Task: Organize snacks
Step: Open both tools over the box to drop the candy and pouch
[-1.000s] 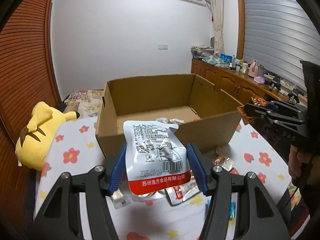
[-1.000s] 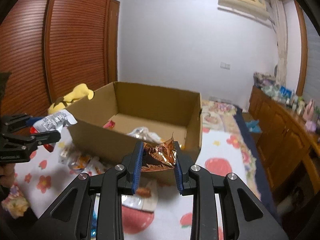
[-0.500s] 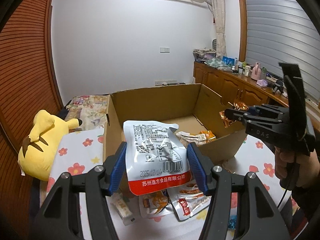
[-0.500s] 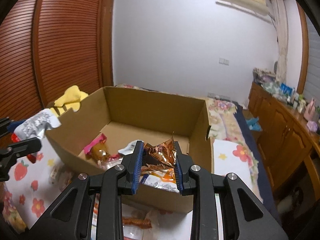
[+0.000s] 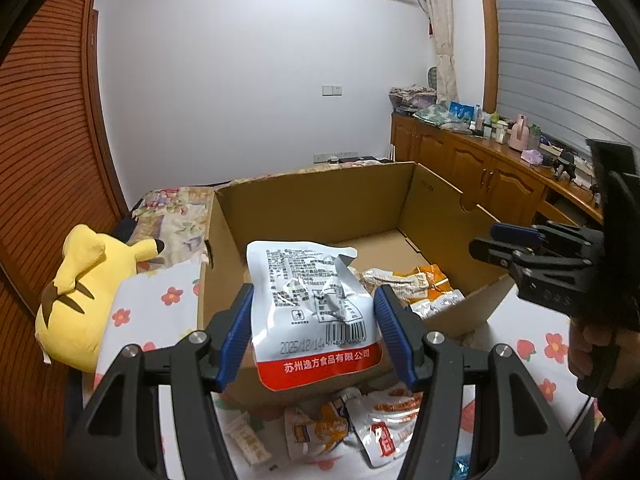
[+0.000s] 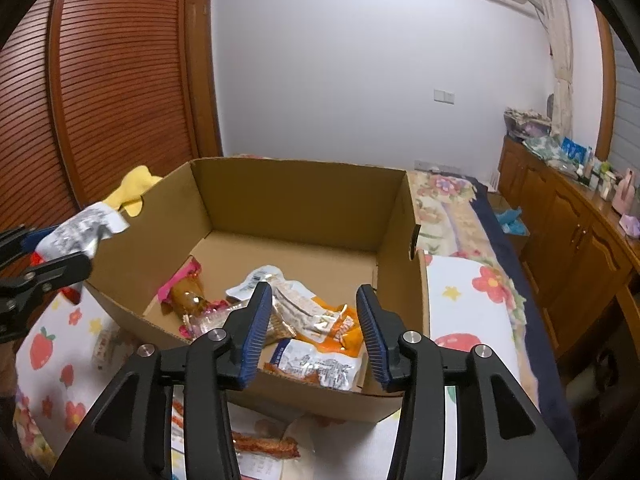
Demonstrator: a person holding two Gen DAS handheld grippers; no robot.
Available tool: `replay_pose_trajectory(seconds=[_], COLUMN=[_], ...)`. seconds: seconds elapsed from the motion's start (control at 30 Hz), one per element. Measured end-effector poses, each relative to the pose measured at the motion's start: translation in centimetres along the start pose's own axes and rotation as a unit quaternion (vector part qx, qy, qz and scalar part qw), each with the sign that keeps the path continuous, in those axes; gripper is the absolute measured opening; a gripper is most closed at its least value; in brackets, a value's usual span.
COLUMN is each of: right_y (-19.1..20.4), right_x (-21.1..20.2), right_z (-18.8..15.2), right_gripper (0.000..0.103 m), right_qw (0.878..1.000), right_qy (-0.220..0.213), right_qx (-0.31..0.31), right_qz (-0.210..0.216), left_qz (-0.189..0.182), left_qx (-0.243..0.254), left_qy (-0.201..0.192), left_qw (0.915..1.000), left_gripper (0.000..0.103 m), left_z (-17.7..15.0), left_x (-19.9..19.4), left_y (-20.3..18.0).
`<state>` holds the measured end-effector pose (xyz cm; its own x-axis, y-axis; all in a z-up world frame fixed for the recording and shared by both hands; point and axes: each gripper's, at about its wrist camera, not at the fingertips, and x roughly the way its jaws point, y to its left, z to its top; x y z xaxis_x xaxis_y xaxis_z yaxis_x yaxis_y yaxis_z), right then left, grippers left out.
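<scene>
An open cardboard box (image 5: 320, 200) (image 6: 288, 204) stands on the flowered cloth, with several snack packets (image 6: 316, 320) on its floor. My left gripper (image 5: 316, 320) is shut on a white and red snack pouch (image 5: 312, 312), held over the box's near left corner; the pouch also shows in the right wrist view (image 6: 80, 230). My right gripper (image 6: 312, 328) is open and empty above the box's near edge; it shows in the left wrist view (image 5: 500, 240) over the box's right wall.
Loose snack packets (image 5: 352, 428) (image 6: 264, 446) lie on the flowered cloth in front of the box. A yellow plush toy (image 5: 80, 292) lies left of the box. A wooden cabinet (image 5: 480, 168) with clutter runs along the right wall.
My right gripper has opened and the shiny copper-coloured packet it held is gone from its fingers. Both grippers have moved closer over the box.
</scene>
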<state>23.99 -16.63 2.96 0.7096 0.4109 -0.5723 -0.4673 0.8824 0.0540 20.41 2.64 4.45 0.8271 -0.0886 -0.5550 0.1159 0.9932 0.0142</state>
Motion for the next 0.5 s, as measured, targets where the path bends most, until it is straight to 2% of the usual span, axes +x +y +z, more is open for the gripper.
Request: replay_pose_trajectory(seconds=[0.5], right_y=[1.4], right_x=[-0.5], right_z=[0.0], right_gripper=[0.052], right_qw=[0.999], right_qy=[-0.011], right_qx=[-0.018], right_qz=[0.034], left_qz=[-0.002], left_qx=[0.005], left_qy=[0.012], left_qw=[0.9999], left_gripper=[0.060], left_z=[1.7], left_x=[4.0], left_y=[-0.3])
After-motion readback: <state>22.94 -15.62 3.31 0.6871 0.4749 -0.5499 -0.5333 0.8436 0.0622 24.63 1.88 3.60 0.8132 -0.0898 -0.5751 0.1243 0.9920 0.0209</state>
